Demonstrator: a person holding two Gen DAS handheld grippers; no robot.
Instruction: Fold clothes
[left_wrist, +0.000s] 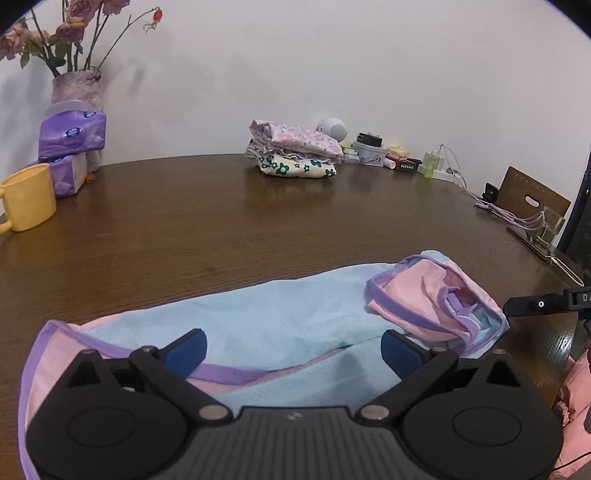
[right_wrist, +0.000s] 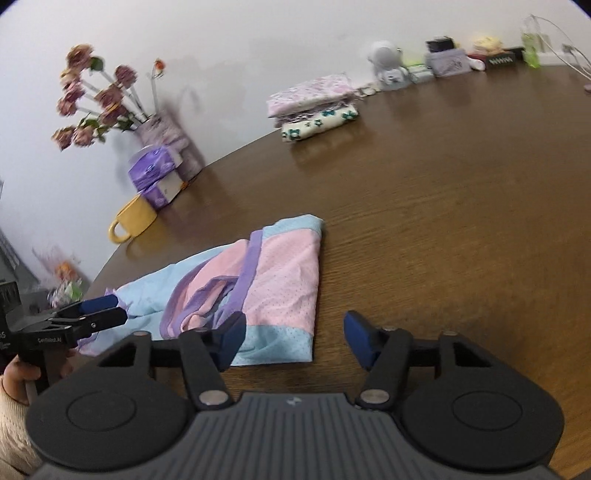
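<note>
Two folded garments already sit stacked far behind the pastel garment we work on, half-folded at the desk's near edge, both our left claw and right claw apart, holding nothing.

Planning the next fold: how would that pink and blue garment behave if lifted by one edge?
The garment would probably sag limply; it lies thin and creased on the table. Its fine mesh looks light. The folded-over end could flop open.
</note>
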